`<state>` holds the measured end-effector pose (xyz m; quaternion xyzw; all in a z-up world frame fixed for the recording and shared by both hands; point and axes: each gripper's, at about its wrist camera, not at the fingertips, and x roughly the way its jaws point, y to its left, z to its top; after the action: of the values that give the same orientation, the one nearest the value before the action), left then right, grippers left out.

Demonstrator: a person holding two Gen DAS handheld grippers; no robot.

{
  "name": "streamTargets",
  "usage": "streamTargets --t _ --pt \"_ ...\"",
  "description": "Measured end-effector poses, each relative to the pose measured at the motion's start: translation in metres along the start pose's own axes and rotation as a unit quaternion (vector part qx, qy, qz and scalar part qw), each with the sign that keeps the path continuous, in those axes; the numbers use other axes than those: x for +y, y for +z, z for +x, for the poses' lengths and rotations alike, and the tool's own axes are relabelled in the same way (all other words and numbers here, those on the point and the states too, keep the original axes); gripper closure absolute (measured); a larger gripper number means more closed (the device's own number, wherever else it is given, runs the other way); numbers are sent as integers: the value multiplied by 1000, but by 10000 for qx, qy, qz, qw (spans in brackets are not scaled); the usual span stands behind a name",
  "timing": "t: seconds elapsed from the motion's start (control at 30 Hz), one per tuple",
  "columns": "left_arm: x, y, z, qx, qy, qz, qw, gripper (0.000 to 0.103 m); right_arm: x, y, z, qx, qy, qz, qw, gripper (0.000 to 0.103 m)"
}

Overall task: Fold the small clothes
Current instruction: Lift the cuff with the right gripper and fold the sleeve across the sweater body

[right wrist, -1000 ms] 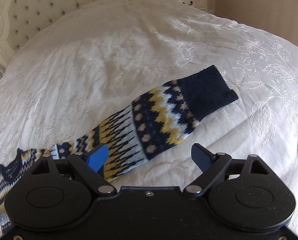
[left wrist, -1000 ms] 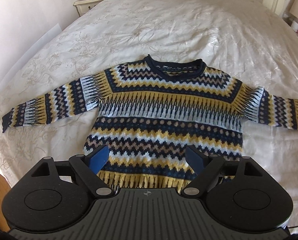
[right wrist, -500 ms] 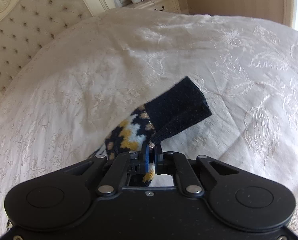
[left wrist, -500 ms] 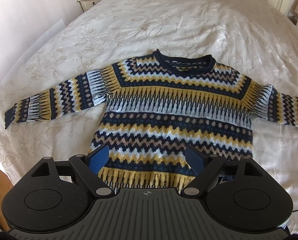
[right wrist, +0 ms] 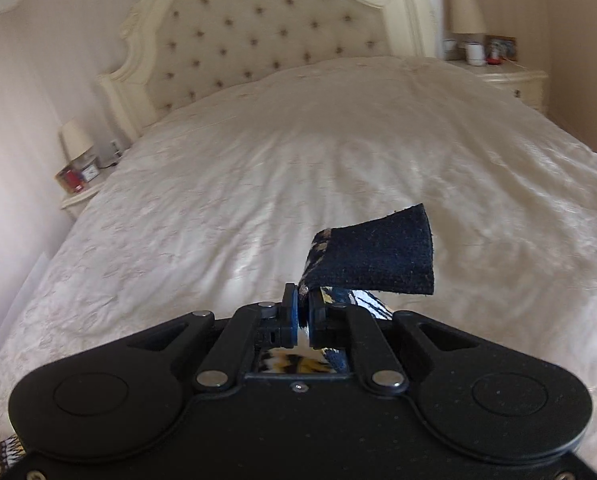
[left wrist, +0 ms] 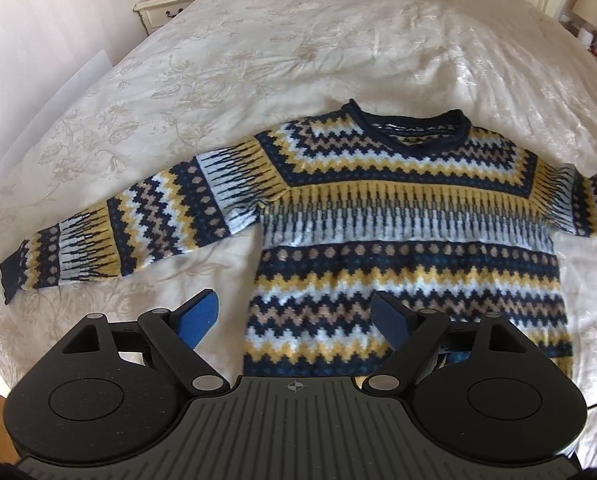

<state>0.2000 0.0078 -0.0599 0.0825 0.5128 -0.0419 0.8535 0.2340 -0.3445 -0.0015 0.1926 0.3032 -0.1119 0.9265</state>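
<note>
Cream embroidered bedding [left wrist: 298,40] covered the wide bed under both tools. Low over its near edge, the left gripper [left wrist: 294,314] stood with its jaws spread wide and nothing between them, the blue pad over bare bedding beside the hem and the dark pad over the lower body of the patterned sweater [left wrist: 410,216]. That sweater lay flat, neck toward the headboard, its left sleeve [left wrist: 138,236] stretched out across the cover. The right gripper [right wrist: 304,314] was clamped tight on the other sleeve near its navy cuff [right wrist: 382,260], which stuck up clear of the bedding. Beyond stood a tufted headboard [right wrist: 266,36], with a nightstand [right wrist: 80,200] to one side.
</note>
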Motion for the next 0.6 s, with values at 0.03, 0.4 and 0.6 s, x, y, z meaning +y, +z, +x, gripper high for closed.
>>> streamTargets --t 0.03,0.4,0.6 --pt "8 1 3 12 8 -28 10000 20 21 -4 8 31 125 -127 9998 92" --pt "87 2 29 168 360 -238 9989 20 200 -100 110 964 1065 -1321 9808 92" --pt "106 -1 37 244 342 -409 9983 20 252 -153 129 1428 1313 -1896 9625 83"
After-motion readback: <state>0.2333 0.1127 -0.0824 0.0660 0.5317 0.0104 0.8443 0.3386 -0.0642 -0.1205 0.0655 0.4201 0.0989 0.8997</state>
